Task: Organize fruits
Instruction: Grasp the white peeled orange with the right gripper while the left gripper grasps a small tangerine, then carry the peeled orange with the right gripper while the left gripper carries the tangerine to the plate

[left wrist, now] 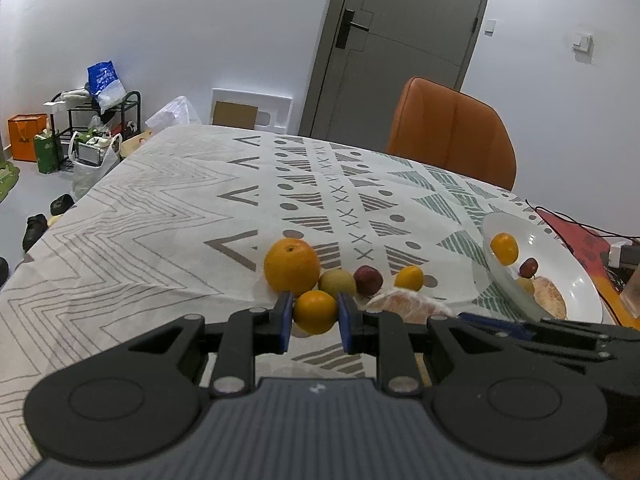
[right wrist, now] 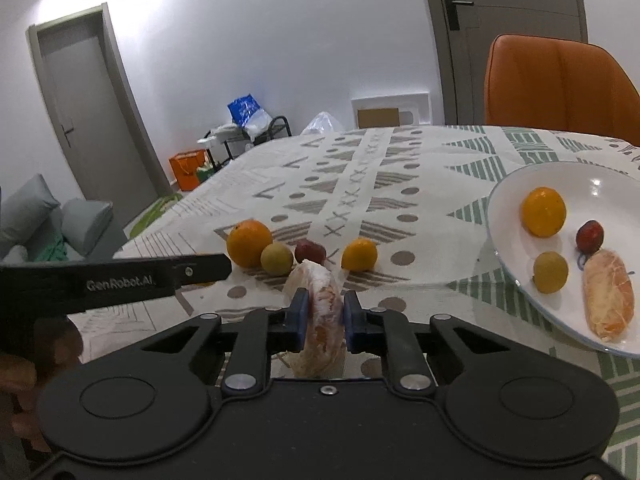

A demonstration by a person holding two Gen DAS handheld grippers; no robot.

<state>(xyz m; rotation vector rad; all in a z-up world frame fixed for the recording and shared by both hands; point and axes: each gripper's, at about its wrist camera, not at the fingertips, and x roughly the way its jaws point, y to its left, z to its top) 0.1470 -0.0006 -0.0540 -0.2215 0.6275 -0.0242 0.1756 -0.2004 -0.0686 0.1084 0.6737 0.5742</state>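
Observation:
My left gripper (left wrist: pixel 315 312) is shut on a small orange (left wrist: pixel 315 311) just above the tablecloth. Behind it sit a large orange (left wrist: pixel 291 266), a greenish fruit (left wrist: pixel 337 283), a dark red fruit (left wrist: pixel 368 280) and a small yellow-orange fruit (left wrist: pixel 409 278). My right gripper (right wrist: pixel 325 312) is shut on a peeled citrus segment (right wrist: pixel 322 304), which stands on edge between the blue pads. A white plate (right wrist: pixel 516 184) at the right holds an orange (right wrist: pixel 543 212), a red fruit (right wrist: pixel 589 236), a greenish fruit (right wrist: pixel 550 272) and another peeled segment (right wrist: pixel 608 294).
An orange chair (left wrist: pixel 452 128) stands behind the table's far right edge. Cables and a red mat (left wrist: pixel 576 232) lie past the plate. The left gripper's body (right wrist: pixel 116 276) juts in from the left in the right wrist view. The patterned tablecloth (left wrist: pixel 180 208) stretches far and left.

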